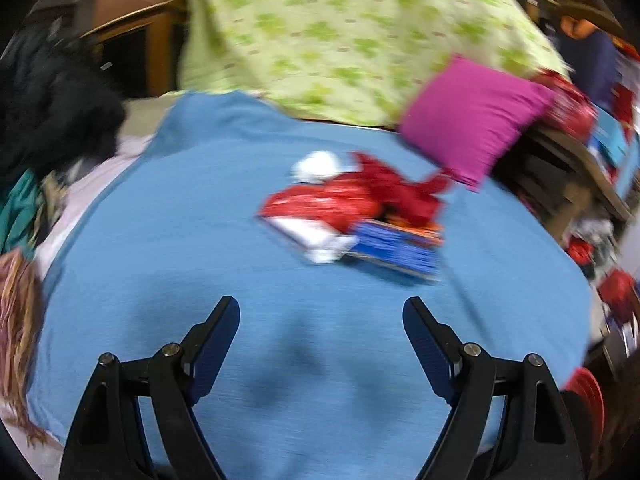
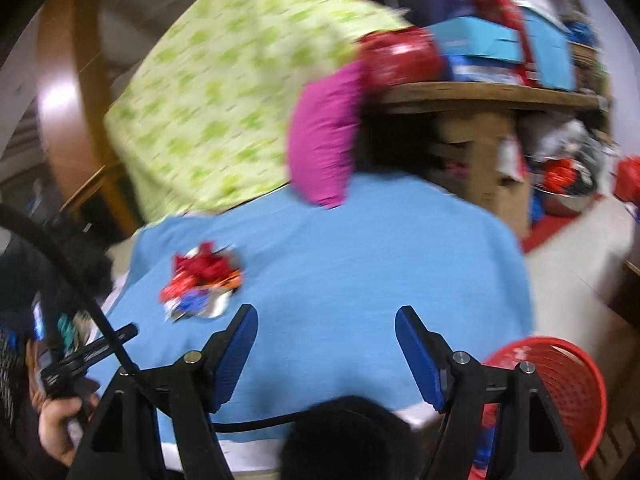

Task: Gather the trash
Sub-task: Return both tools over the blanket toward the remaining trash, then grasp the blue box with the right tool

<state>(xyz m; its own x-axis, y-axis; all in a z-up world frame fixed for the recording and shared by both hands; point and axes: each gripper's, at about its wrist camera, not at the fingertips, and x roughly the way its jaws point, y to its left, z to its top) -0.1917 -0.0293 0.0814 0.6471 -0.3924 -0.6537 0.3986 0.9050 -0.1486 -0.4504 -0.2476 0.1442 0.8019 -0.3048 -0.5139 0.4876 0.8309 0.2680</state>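
My left tongs [image 1: 321, 312] stood spread wide over the flat blue bedsheet [image 1: 200, 240], nothing between their black, blue-padded jaws. My right tongs [image 2: 326, 320] were likewise spread and empty. Both views were smeared by motion.

The trash, a small heap of crumpled red, white and blue wrappers and paper [image 1: 352, 212], lay on the sheet ahead of the left tongs and well apart from them, with bare cloth all round it. From the right wrist the same heap [image 2: 202, 284] sat off to the left, near the sheet's far left corner, and just ahead of the left finger's tip.

The sheet's far edge was blocked by a pale green patterned quilt or mattress [image 1: 340, 32] leaning up, and by a magenta square cushion [image 1: 472, 120] at the far right corner. Past the right edge stood a cluttered wooden shelf [image 2: 492, 94] and some pale floor. The left edge was crowded by a dark heap of clothing [image 1: 52, 108].

A round red mesh plastic basket [image 2: 560, 384] sat off the sheet's near right corner, behind my right tongs' right arm. The middle and near stretch of the sheet lay open. My hand [image 2: 60, 428] gripping the other tool showed at lower left in the right view.
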